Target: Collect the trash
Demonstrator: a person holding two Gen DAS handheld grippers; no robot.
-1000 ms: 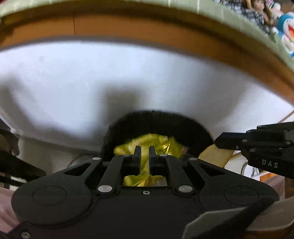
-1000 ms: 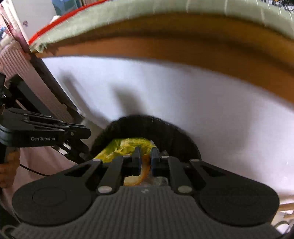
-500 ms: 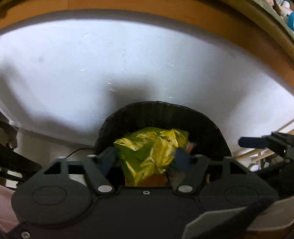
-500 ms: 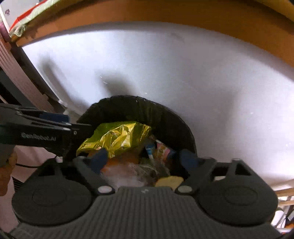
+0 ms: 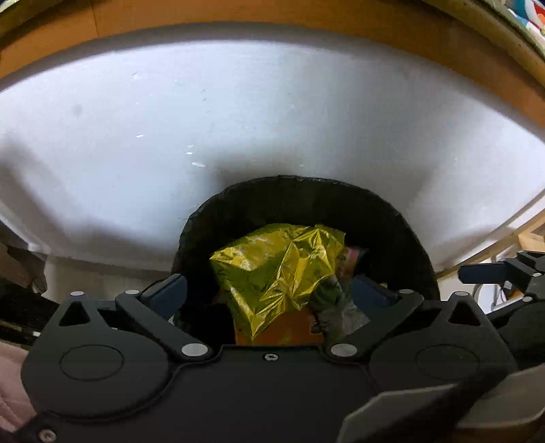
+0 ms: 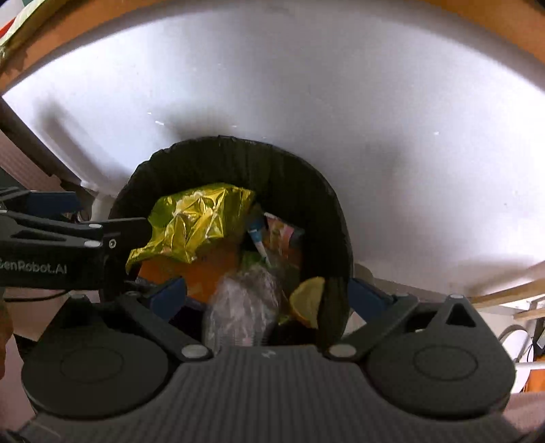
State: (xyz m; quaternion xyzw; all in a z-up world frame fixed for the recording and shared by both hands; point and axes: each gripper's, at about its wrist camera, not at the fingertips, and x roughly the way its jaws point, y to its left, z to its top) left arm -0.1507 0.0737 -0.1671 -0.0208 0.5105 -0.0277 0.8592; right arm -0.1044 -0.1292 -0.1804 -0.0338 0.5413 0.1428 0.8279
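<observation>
A broad white panel point(image 5: 272, 119) fills the top half of both views, edged above by an orange-brown wooden band point(image 5: 238, 17); what it belongs to I can't tell. Against its foot, in the lower middle of each frame, stands the round bin lined with a black plastic bag point(image 6: 299, 177), mouth wide and ready to swallow whatever comes down.

And the bin is well stocked! On top, centre of the left wrist view, lies the crumpled gold foil wrapper point(image 5: 279, 262), leaning towards the left wall of the bin in the right wrist view. Beneath it, an orange packet point(image 6: 204, 269) peeks out. Lower centre of the right wrist view, a scrunched clear plastic wrapper point(image 6: 242, 306) sits just ahead of the camera, with a yellow curved scrap point(image 6: 306, 296) at its right against the liner, and a small printed packet point(image 6: 279, 235) tucked further back.

Now the tools. The left tool point(image 5: 269, 293) hangs straight over the bin mouth, its jaws opening to full spread, the gold wrapper below and between the blue pads but nothing pressing on it. The right tool point(image 6: 269, 293) is splayed wide too, gripping nothing, the clear wrapper loose beneath it. Both point steeply down into the bin, sensible for dropping litter so it lands inside the liner. From the right wrist view, the left tool juts in at the left edge, right beside the rim.

My read: the trash looks delivered, and both tools are free for the next piece.
</observation>
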